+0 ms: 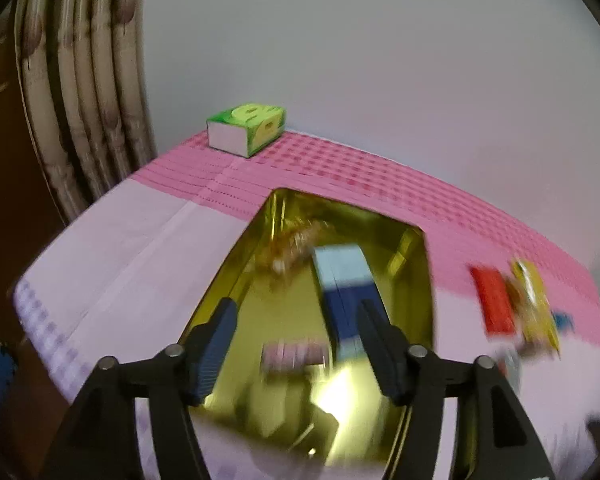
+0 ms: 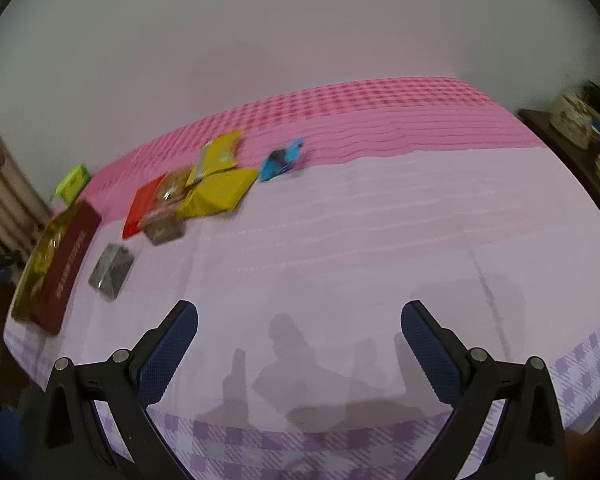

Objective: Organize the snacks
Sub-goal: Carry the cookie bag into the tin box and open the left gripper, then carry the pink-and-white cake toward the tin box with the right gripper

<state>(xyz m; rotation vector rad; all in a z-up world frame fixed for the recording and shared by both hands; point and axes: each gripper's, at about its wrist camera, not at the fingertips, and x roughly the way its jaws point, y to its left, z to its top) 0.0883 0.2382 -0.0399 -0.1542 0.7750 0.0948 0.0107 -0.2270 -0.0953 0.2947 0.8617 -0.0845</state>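
Note:
A gold tin box (image 1: 244, 256) lies open on the pink cloth, with a blue-and-pale-blue packet (image 1: 342, 280), a gold-wrapped snack (image 1: 296, 242) and a pink packet (image 1: 294, 356) inside. My left gripper (image 1: 296, 322) is open above the tin, empty. In the right wrist view the tin (image 2: 66, 268) shows a dark red side at the far left. Loose snacks lie beside it: a red packet (image 2: 140, 206), yellow packets (image 2: 218, 192), a blue packet (image 2: 280, 160) and a silver packet (image 2: 112, 270). My right gripper (image 2: 300, 320) is open and empty over the bare cloth.
A green box (image 1: 248, 128) stands at the table's far corner by the wall, next to curtains (image 1: 84, 92). A dark shelf with a bowl (image 2: 572, 120) and books stands right of the table. The table's front edge runs under my right gripper.

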